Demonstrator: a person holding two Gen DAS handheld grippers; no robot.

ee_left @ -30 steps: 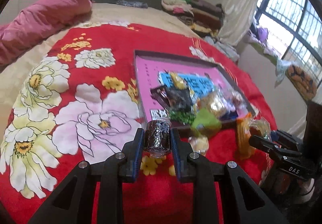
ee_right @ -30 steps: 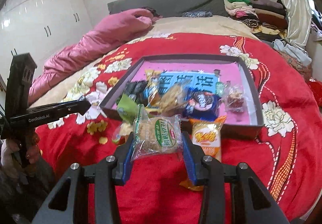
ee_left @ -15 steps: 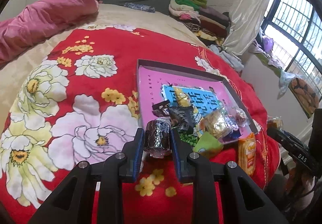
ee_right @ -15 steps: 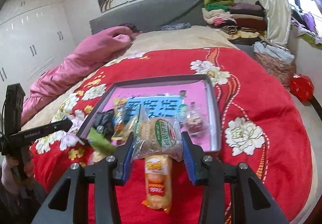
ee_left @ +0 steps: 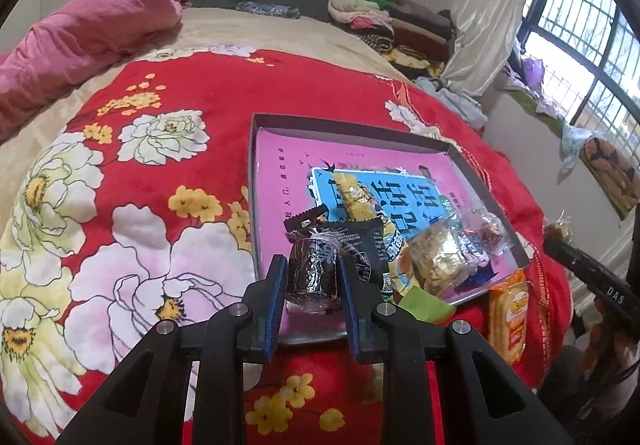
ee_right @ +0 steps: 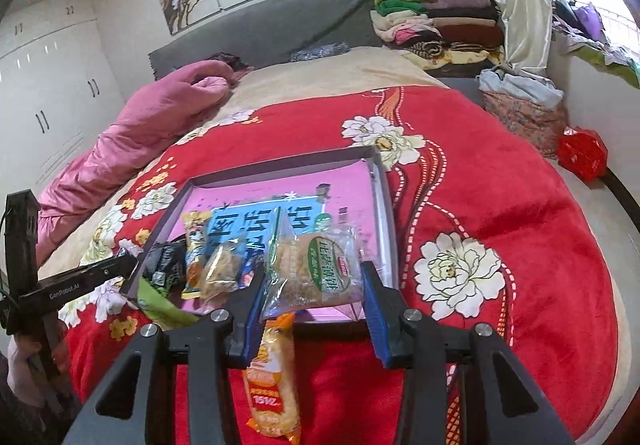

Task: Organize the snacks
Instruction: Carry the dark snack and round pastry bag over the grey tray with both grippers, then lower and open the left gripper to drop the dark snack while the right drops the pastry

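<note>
- Left wrist view shows the left gripper (ee_left: 313, 279) clenched on a small dark foil-wrapped snack (ee_left: 312, 272), held above the near left corner of the shallow box tray (ee_left: 352, 129); both blue pads press its sides.
- Right wrist view shows the right gripper (ee_right: 313, 287) grasping a clear cracker packet with a green label (ee_right: 316, 272), held over the tray's near edge, right of the pile of snacks already inside.
- Risk, as I judge it: the crinkly foil is slick and the roll is round, so a loosened squeeze could let it drop onto the red floral blanket (ee_left: 168, 165) short of the tray.
- The cracker packet is thin plastic film, gripped by its sides; it may sag or twist out, and too hard a squeeze would likely crumble the crackers.
- Snacks are heaped at the tray's near end, and a green packet (ee_left: 424, 303) overhangs its rim, so a new item dropped there could slide off or push others out.
- An orange wafer packet (ee_right: 274, 377) lies on the blanket outside the tray, just below the right gripper; it is not yet sorted.
- The plush blanket is soft, and pressing on the low-walled tray could tilt it.
- The tray's pink printed floor looks smooth and flat, with bare room at the far end.
</note>
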